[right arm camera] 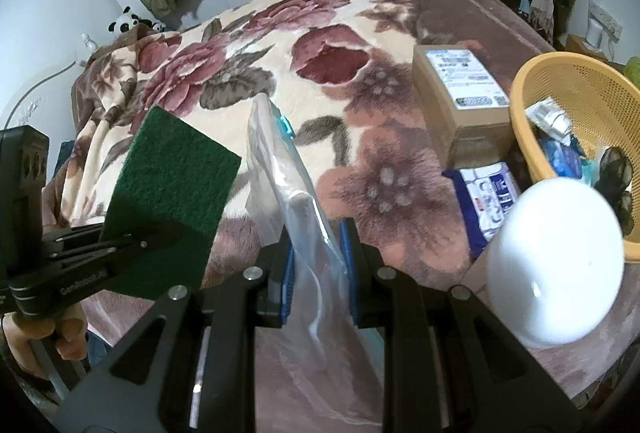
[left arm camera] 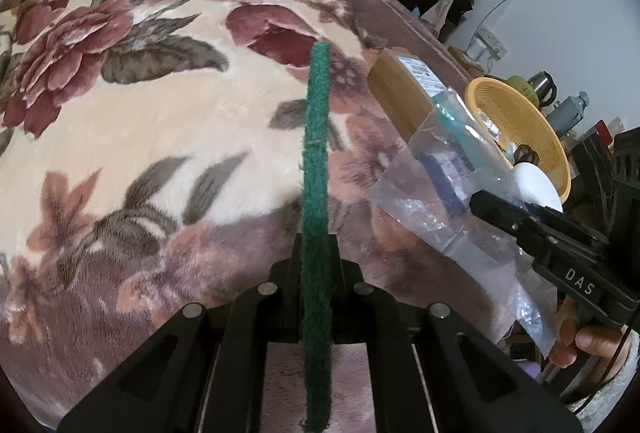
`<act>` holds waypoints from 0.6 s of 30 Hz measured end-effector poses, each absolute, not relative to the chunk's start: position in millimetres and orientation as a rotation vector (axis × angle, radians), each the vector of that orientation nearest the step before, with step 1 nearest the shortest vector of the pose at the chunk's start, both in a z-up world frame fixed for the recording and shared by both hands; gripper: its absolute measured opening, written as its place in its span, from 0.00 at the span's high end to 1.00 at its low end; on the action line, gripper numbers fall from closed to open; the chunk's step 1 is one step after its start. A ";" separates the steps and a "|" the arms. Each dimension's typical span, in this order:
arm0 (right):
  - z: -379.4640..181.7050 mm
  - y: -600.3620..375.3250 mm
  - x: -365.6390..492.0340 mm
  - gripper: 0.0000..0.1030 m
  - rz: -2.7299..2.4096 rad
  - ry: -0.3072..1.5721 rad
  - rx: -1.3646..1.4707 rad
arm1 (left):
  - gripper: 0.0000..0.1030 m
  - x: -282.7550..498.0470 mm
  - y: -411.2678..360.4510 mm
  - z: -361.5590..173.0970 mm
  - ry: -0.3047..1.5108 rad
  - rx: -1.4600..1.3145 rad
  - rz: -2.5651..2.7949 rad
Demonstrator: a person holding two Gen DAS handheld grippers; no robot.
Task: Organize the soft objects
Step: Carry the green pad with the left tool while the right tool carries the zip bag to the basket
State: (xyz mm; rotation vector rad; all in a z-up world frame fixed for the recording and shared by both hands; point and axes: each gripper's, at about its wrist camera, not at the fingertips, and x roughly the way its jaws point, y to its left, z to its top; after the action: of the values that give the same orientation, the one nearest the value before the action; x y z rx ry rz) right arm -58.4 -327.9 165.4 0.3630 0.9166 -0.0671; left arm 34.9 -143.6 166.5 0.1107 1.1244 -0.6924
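My left gripper (left arm camera: 317, 253) is shut on a green scouring pad (left arm camera: 317, 137), held edge-on above the floral blanket (left arm camera: 140, 105). In the right wrist view the pad (right arm camera: 176, 185) shows as a flat green rectangle at the left, clamped by the left gripper (right arm camera: 160, 233). My right gripper (right arm camera: 318, 245) is shut on a clear plastic zip bag (right arm camera: 280, 169) with a blue slider, held upright over the bed. In the left wrist view the bag (left arm camera: 436, 185) hangs from the right gripper (left arm camera: 480, 203) at the right.
A cardboard box (right arm camera: 460, 97) lies on the blanket at the right. A yellow mesh basket (right arm camera: 592, 121) with several packets stands beside it, with a tissue pack (right arm camera: 488, 201) and a white rounded object (right arm camera: 556, 265) in front. Clothes hang at the back.
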 end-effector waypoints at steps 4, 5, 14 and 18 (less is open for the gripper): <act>178.3 -343.7 -63.2 0.79 -0.081 0.879 0.377 | 0.95 33.3 -160.2 178.3 1.103 0.128 -0.713; 181.8 -349.2 -64.5 0.79 -0.088 0.870 0.379 | 0.95 33.3 -166.2 182.2 1.096 0.131 -0.720; 204.7 -396.5 -79.3 0.79 -0.147 0.806 0.412 | 0.95 27.3 -220.1 208.5 1.054 0.178 -0.768; 212.1 -418.6 -86.2 0.79 -0.171 0.779 0.438 | 0.95 25.2 -244.1 218.1 1.040 0.199 -0.789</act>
State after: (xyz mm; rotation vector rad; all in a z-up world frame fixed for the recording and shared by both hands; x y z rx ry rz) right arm -86.2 -418.6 212.1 0.4385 0.7791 -0.1714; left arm 25.2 -244.1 218.1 0.1986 1.0402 -0.7893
